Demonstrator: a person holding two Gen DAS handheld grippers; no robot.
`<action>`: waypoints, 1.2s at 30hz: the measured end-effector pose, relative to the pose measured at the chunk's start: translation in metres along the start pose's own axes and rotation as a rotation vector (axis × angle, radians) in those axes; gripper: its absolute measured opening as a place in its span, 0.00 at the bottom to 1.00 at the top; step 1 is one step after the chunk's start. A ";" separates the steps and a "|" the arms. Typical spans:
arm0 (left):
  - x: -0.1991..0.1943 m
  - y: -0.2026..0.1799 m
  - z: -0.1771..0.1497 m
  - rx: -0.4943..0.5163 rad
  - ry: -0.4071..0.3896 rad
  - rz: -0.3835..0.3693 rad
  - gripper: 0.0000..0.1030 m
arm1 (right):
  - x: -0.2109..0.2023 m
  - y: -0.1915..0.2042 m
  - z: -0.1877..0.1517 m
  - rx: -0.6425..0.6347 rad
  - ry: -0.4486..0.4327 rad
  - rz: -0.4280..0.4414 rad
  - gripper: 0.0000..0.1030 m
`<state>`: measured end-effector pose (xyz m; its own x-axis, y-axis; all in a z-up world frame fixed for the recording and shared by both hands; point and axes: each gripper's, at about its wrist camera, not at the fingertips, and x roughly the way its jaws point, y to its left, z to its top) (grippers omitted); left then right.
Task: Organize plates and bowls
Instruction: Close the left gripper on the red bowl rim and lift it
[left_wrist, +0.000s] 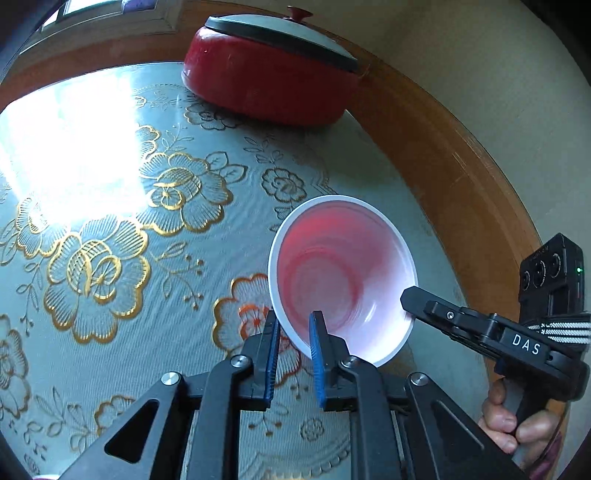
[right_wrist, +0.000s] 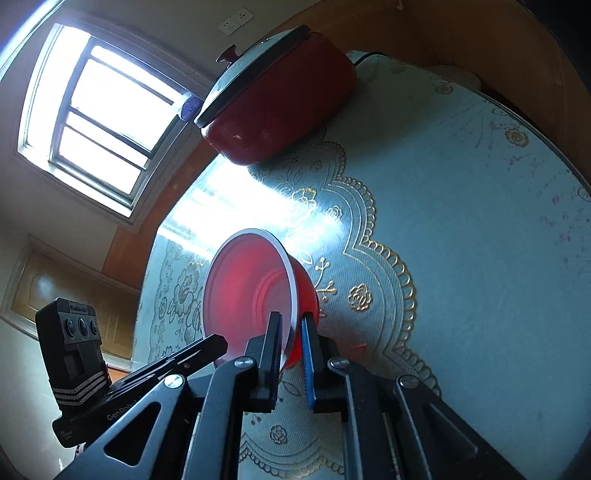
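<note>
Left gripper (left_wrist: 293, 334) has its jaws pinched on the near rim of the bowl (left_wrist: 343, 280), one blue pad (left_wrist: 316, 343) inside the wall, the other outside. Bowl is red outside with a white rim and pale inside, tilted with its mouth up and toward the left gripper; whether it is lifted clear of the floral tablecloth (left_wrist: 110, 258) can't be told. It sits near the right edge of the round wooden table (left_wrist: 461, 177). Right gripper (right_wrist: 291, 334) is clamped on the opposite rim the same way, rim sandwiched between its pads, a hand (left_wrist: 517, 424) on its handle. Red electric pot (left_wrist: 269, 85), lid on, stands at the far edge of the tablecloth, well apart from the bowl. Window (right_wrist: 99, 114) sits beyond the table.
</note>
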<state>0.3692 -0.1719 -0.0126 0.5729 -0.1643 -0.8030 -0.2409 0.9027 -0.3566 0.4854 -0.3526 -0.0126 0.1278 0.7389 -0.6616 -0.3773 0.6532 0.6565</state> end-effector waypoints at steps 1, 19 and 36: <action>-0.003 -0.003 -0.005 0.012 0.005 0.008 0.15 | -0.002 0.000 -0.004 0.001 0.006 0.005 0.10; -0.025 -0.003 -0.036 0.007 -0.021 -0.008 0.31 | -0.014 -0.004 -0.036 0.026 0.055 0.008 0.22; -0.008 0.002 -0.027 -0.007 -0.053 0.060 0.36 | -0.005 0.009 -0.041 -0.065 0.030 -0.073 0.14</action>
<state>0.3429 -0.1790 -0.0195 0.5982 -0.0888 -0.7964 -0.2815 0.9072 -0.3126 0.4440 -0.3568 -0.0182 0.1298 0.6837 -0.7181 -0.4269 0.6922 0.5819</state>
